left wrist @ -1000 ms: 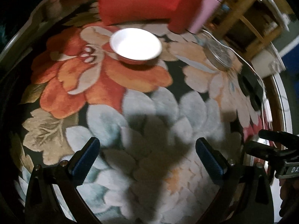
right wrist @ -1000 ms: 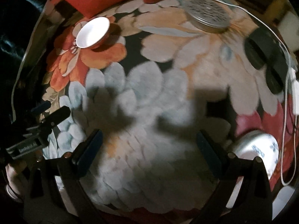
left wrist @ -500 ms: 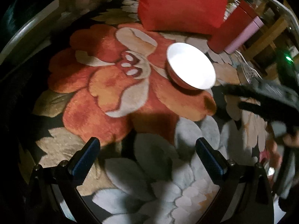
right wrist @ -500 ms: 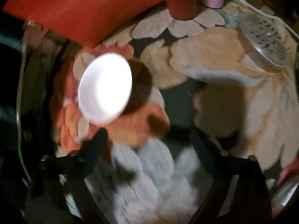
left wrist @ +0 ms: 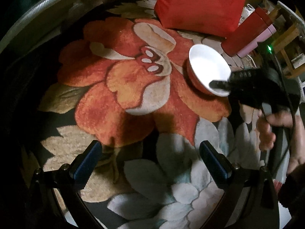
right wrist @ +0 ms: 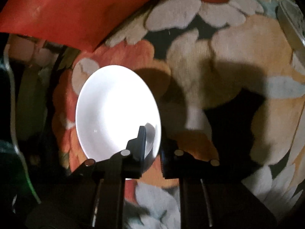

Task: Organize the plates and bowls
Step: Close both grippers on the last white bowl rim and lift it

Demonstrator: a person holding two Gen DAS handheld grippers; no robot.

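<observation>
A small bowl (left wrist: 208, 67), white inside and red outside, sits on the flowered cloth (left wrist: 133, 95). My right gripper (right wrist: 152, 143) is shut on the bowl's near rim, one finger inside the bowl (right wrist: 114, 110) and one outside. In the left wrist view the right gripper (left wrist: 221, 85) reaches in from the right, a hand behind it. My left gripper (left wrist: 150, 158) is open and empty, low over the cloth, well short and left of the bowl.
A red cushion (left wrist: 200, 3) lies behind the bowl. A red cup (left wrist: 246, 36) and a pink cup (left wrist: 257, 42) stand to its right. A metal lid (right wrist: 293, 22) shows at the right edge. The table rim (left wrist: 38, 11) curves along the left.
My right gripper moved forward to the bowl and closed on its near rim. My left gripper swung left and stayed open.
</observation>
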